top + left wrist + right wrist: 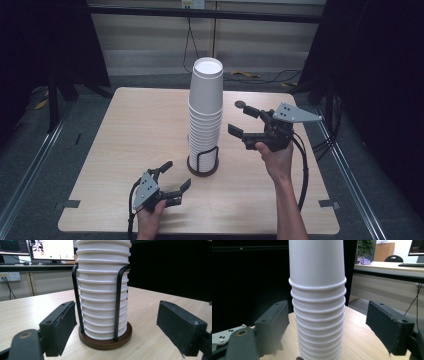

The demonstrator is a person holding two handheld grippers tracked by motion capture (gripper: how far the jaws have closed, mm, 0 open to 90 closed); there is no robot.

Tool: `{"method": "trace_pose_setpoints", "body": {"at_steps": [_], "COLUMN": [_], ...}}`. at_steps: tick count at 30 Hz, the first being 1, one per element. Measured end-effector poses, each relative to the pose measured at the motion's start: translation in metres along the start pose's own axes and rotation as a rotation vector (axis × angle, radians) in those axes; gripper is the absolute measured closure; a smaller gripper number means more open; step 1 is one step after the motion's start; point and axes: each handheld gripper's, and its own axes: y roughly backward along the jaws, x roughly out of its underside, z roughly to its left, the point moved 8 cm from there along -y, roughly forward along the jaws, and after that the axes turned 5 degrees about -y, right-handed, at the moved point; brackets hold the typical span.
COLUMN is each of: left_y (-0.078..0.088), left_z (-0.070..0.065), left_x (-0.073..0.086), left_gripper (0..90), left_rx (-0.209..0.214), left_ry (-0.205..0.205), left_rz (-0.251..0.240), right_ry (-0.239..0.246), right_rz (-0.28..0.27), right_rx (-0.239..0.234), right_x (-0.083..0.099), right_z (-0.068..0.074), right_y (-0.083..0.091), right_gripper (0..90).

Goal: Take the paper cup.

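A tall stack of white paper cups (206, 110) stands upside down in a black wire holder with a round brown base (202, 162), near the middle of the wooden table (125, 130). My left gripper (176, 175) sits low near the front edge, just left of the holder, with its jaws open and nothing between them. In the left gripper view the stack (102, 290) and base (105, 341) lie straight ahead of that gripper (116, 320). My right gripper (236, 118) is raised to the right of the stack, open, level with the stack's middle. The right gripper view has the cups (317, 302) ahead of its jaws (327, 320).
Black curtains hang on both sides of the table and cables lie on the floor behind it. A desk with monitors (37, 250) shows far off in the left gripper view. Bare tabletop lies to the left of the stack.
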Motion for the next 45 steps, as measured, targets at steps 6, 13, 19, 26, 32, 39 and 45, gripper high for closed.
{"method": "trace_pose_setpoints", "body": {"at_steps": [6,13,19,26,32,39,45], "left_y": [0.0,0.0,0.0,0.0,0.0,0.0,0.0], "left_z": [0.0,0.0,0.0,0.0,0.0,0.0,0.0], "left_x": [0.0,0.0,0.0,0.0,0.0,0.0,0.0], "left_gripper": [15.7,15.7,15.6,15.6,15.6,15.6,15.6], "left_rx": [0.001,0.001,0.002,0.003,0.003,0.004,0.005], "left_ry": [-0.001,-0.001,-0.001,0.003,0.003,0.004,0.004], "left_rz": [0.0,0.0,-0.001,-0.003,-0.003,-0.003,-0.003], "right_ry": [0.001,0.012,0.038,0.039,0.047,0.052,0.06], "right_rz": [0.009,0.022,0.047,0.072,0.087,0.129,0.159], "right_rx": [-0.037,-0.059,-0.093,-0.123,-0.137,-0.143,-0.137], "right_x": [-0.017,-0.034,-0.054,-0.067,-0.075,-0.082,-0.089], "right_z": [0.003,0.006,0.01,0.014,0.017,0.015,0.014], "right_y": [-0.007,-0.015,-0.028,-0.04,-0.048,-0.06,-0.07], "right_gripper": [17.5,16.2,15.1,16.0,16.4,15.4,15.4]}}
